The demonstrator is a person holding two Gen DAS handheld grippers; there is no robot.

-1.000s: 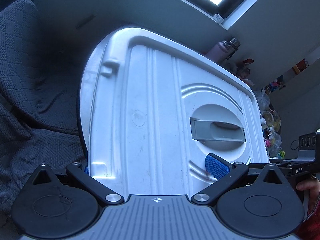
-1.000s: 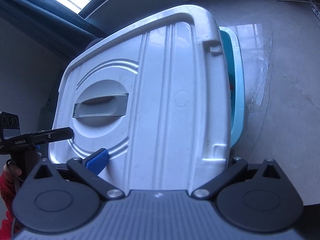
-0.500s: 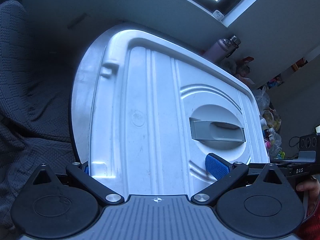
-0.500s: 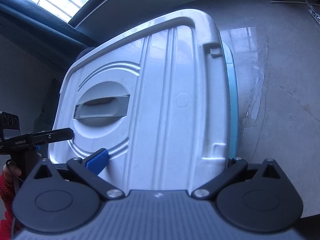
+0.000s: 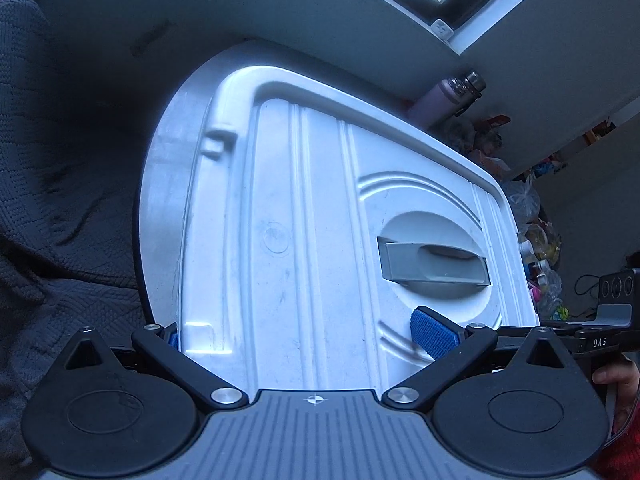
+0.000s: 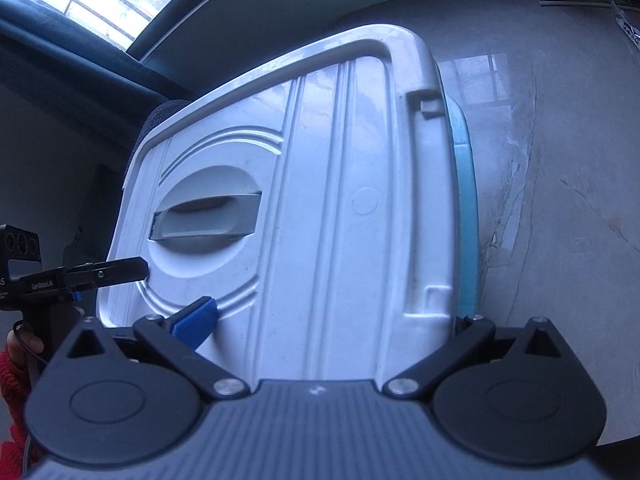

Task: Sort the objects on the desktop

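**Lid held by both grippers over the blue bin**

Bench: pale marbled stone bench (image 6: 560, 208) fills the right of the right wrist view; bare where visible, a window reflection on it. To the left of the left wrist view lies a dark grey knitted fabric (image 5: 60, 240).

Lid: large white ribbed plastic lid (image 5: 304, 240), rectangular with rounded corners, fills both views. A grey recessed handle (image 5: 434, 266) sits in a round dish near its middle. It lies above a light blue plastic bin (image 6: 466, 216), of which only a strip of rim shows along the lid's right edge. Cannot tell if the lid is seated or held just clear.

Grippers: left gripper (image 5: 296, 336) and right gripper (image 6: 332, 324) each straddle one near portion of the lid's edge, jaws set wide with the lid between the blue pads; both appear to grip it, side by side.

Judged step: placing or lifting the lid, direction not determinable. The next move calls for both grippers to travel level and together; uneven motion would tilt the lid against the rim.

Small: a pink bottle with metal cap (image 5: 448, 94) stands behind the lid.
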